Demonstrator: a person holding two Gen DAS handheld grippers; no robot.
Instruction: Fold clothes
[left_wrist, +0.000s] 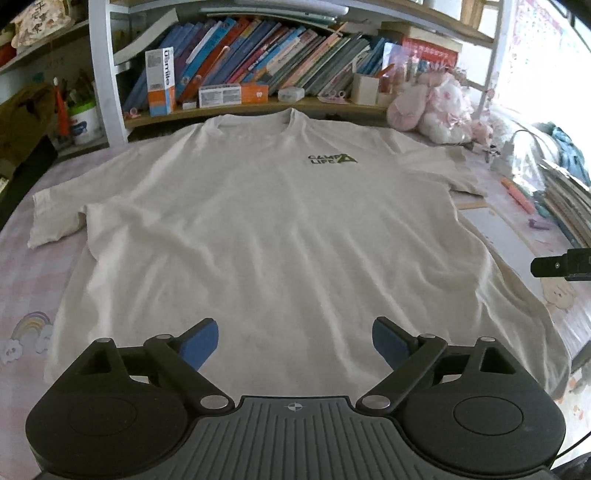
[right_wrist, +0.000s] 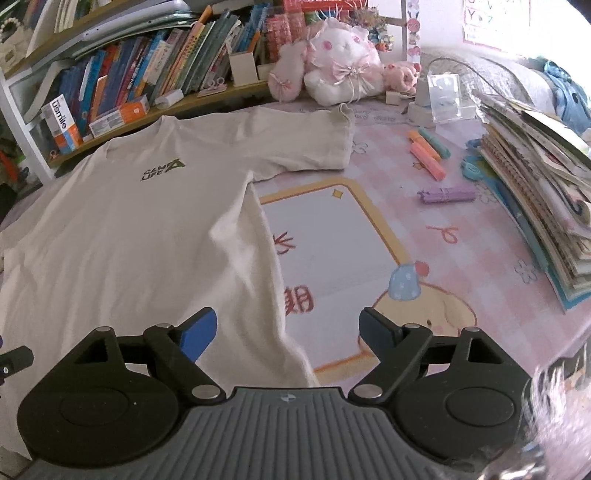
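Both tools are spread wide and grip nothing: the left gripper (left_wrist: 295, 341) hovers over the hem area of the cream cotton T-shirt with a small green chest logo (left_wrist: 258, 229), and the right gripper (right_wrist: 288, 332) hangs over the shirt's side edge. The shirt lies flat, front up, on the pink checked cartoon-print desk mat (right_wrist: 461, 236) (sleeves out, no crease made). By my judgement, every fold remains.
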